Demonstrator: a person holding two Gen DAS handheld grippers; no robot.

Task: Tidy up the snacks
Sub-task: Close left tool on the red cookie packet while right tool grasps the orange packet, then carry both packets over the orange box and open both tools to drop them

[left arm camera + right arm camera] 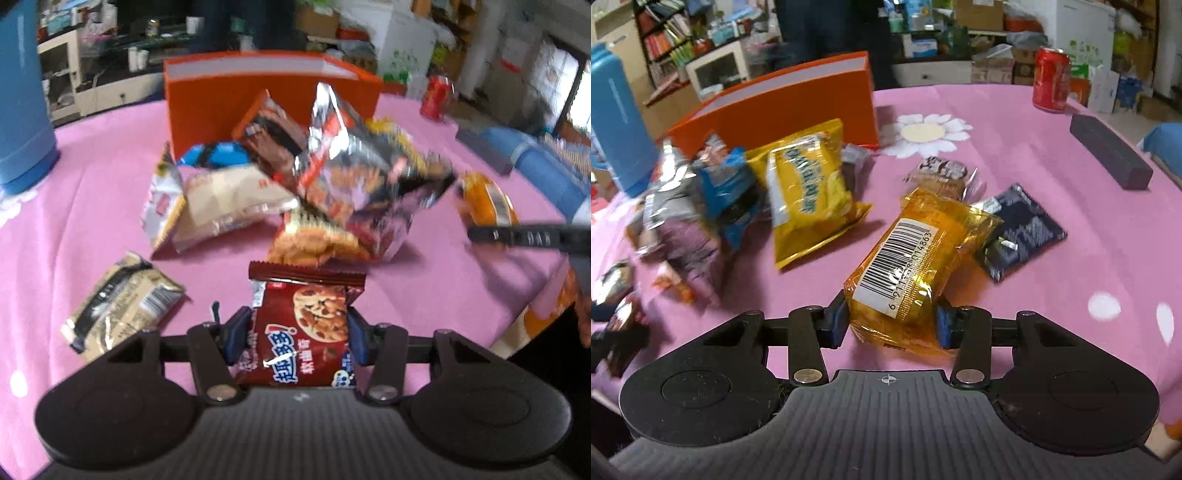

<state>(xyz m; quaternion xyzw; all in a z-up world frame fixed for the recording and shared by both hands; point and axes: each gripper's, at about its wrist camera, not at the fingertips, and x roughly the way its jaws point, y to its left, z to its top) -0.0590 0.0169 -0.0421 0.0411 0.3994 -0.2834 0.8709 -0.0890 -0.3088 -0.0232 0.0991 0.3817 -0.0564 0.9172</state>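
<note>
My left gripper [300, 338] is shut on a dark red chocolate-chip cookie packet [301, 325], its blue pads pressing both sides. My right gripper [891, 316] is shut on an orange-yellow wrapped snack with a barcode label [916, 258]. In the left wrist view that orange snack [485, 201] and a black finger of the right gripper show at the right. A heap of snack bags [332, 173] lies on the pink tablecloth [92, 192] in front of an orange box [266, 88]. From the right wrist view the box [798, 103] stands behind a yellow chip bag [809, 192] and a blue packet [731, 192].
A beige packet [122, 306] lies at the left. A dark blue packet [1019, 229], a clear-wrapped pastry [942, 173], a dark grey block [1108, 155] and a red can [1051, 79] sit to the right. A blue bottle [617, 122] stands far left. The table edge drops off at right.
</note>
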